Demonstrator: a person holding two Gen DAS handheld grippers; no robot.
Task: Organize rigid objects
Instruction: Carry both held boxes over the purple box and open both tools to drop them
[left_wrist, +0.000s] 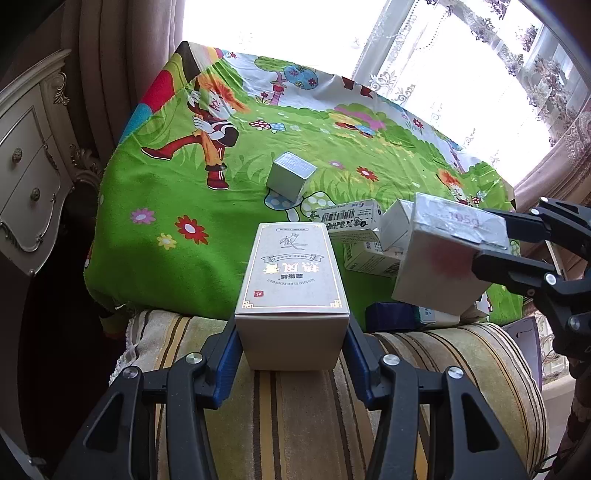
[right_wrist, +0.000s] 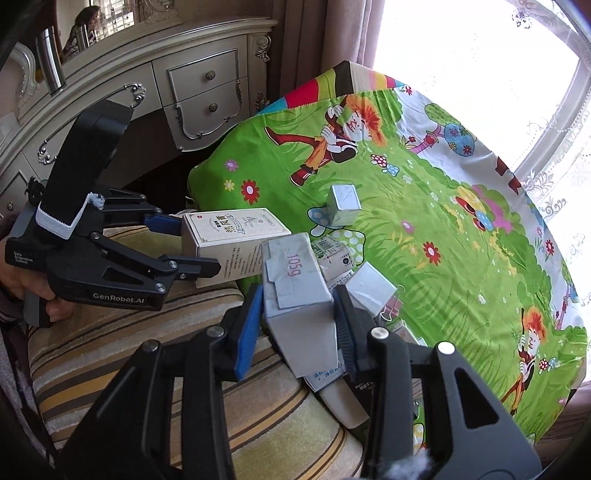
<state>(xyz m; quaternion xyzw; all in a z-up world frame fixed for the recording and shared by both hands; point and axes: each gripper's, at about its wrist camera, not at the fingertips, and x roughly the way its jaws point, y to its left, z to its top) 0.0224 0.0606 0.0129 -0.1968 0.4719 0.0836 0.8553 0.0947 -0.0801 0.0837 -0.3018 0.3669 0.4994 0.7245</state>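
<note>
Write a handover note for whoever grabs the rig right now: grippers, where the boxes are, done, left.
Left gripper: shut on the beige box, held over the striped cushion.
Right gripper: shut on the grey box marked 105g, held above the pile of small boxes at the near edge of the green cloth.
One silver box sits alone further out on the cloth.
Done: both boxes are gripped and off the surface.
Left: place both held boxes, then sort the pile and the silver box. Where they should go is not visible.
</note>
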